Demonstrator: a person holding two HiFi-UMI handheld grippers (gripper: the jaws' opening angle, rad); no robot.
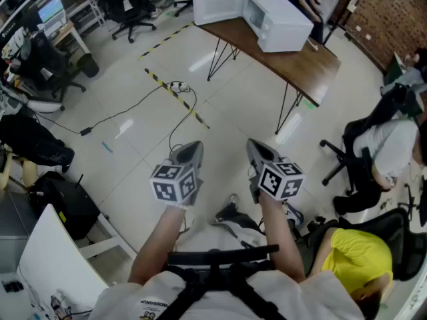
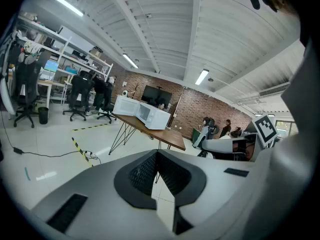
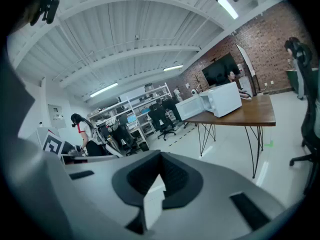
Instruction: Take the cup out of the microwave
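Pointing slightly downward over the pale floor [image 1: 133, 152], the left gripper [image 1: 190, 147] has its jaws pressed together with nothing between them. The right gripper [image 1: 257, 145] just beside it is likewise closed and empty, its dark pads meeting at the tip. Both hang just ahead of the person's shoe [image 1: 230, 213]. Farther out, yellow-and-black tape [image 1: 175, 93] crosses the floor beside a loose cable [image 1: 123, 114]. Well beyond stands the wooden table [image 1: 313, 62] on thin metal legs, carrying the white microwave [image 1: 277, 22] with its door [image 1: 217, 5] swung open. The cup cannot be made out in any view.
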